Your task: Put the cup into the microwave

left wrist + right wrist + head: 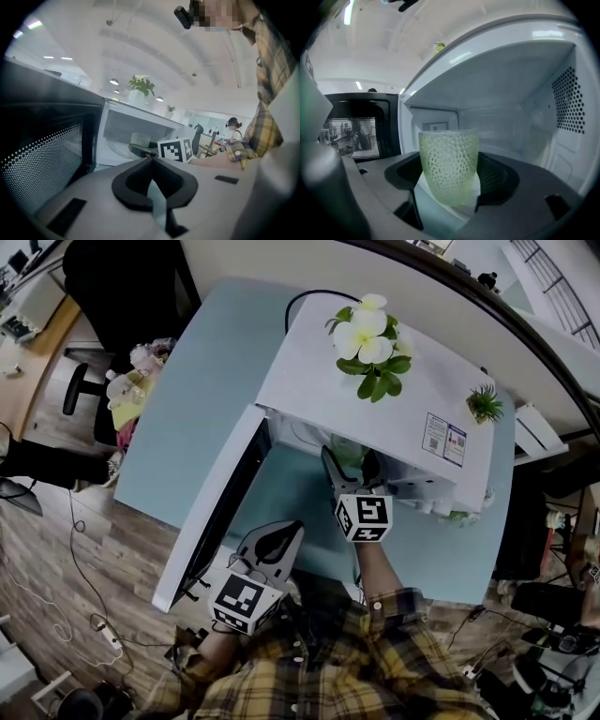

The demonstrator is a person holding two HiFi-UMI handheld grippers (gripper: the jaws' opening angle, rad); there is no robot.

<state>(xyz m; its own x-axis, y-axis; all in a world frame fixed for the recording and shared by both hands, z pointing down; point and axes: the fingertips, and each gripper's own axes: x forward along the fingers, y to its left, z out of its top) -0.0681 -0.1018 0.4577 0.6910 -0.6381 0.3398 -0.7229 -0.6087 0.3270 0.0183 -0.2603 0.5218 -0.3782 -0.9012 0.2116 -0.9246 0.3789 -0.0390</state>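
- The fingers [499, 177] of our right gripper [449, 180] stand partway apart and press on both sides of the cup [449, 154], a pale green, dimpled one, held upright.
- The cup is inside the mouth of the microwave [525, 70]. The cavity's ceiling is above it and the perforated wall is on its right. We cannot tell whether its base touches the cavity floor.
- From the head view, we see the right gripper reaching in under the front edge of the microwave's top.
- The fingers [133, 183] of our left gripper [150, 161] are pressed together with nothing between them.
- We hold the left gripper outside the microwave, between the right gripper and the door [220, 512], touching neither.
- The door stands swung wide open on the left side, its dotted dark window showing in both gripper views.
- The microwave stands on a pale blue surface [178, 409].
- On its white top we see flowers [370, 334] near the back and a small plant [485, 404] towards the right corner.
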